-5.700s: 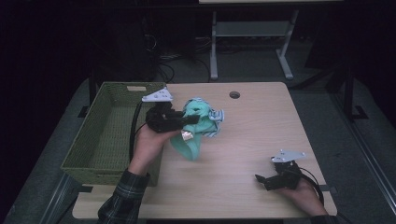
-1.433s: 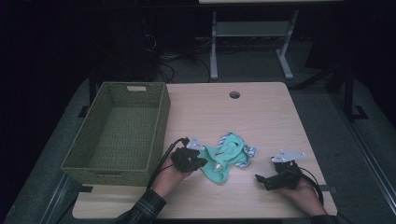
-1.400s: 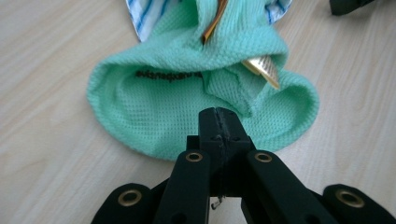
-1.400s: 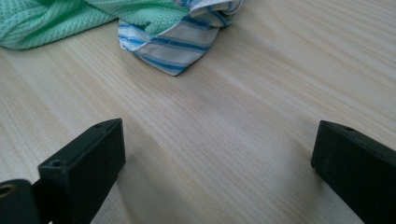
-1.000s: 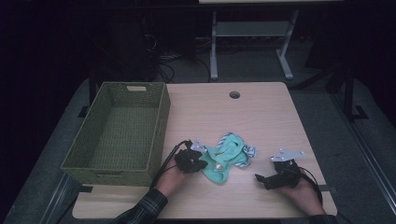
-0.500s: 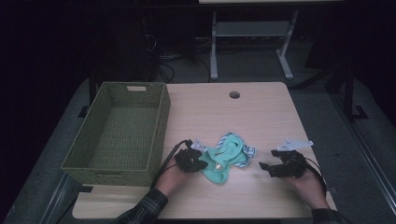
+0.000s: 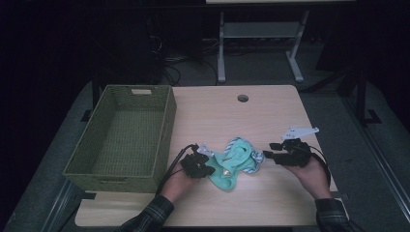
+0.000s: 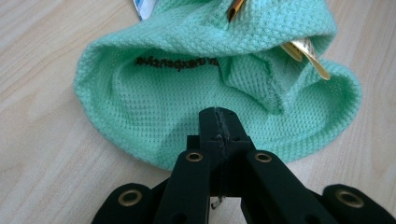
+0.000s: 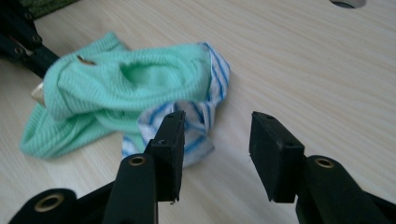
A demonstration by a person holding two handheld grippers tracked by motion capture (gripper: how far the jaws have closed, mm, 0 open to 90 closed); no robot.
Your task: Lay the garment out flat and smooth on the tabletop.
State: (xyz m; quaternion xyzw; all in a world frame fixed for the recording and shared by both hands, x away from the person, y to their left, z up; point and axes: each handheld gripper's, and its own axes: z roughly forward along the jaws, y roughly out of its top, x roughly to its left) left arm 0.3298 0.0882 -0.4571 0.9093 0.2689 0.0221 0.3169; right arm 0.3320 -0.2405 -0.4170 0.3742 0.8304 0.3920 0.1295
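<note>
At the far left stands the green woven basket (image 7: 121,135), empty, its near wall just beside our left hand. Our left gripper (image 7: 205,166) sits low on the wooden table (image 7: 270,111), jaws pressed fully together; in the left gripper view the tips meet at the mint-green garment (image 8: 187,107), though we cannot tell whether a fold is pinched between them. The garment lies crumpled between our two hands, near the table's front edge, with its blue-striped white trim (image 9: 196,116) turned toward the right. Our right gripper (image 9: 217,149) hovers just beside that trim, its jaws roughly half apart and just now closing, with nothing between them yet. To do this step well, we judge that we should bring the right jaws lower over the striped edge before closing, take a single layer, and keep the left end pinned so the cloth spreads flat rather than bunching
</note>
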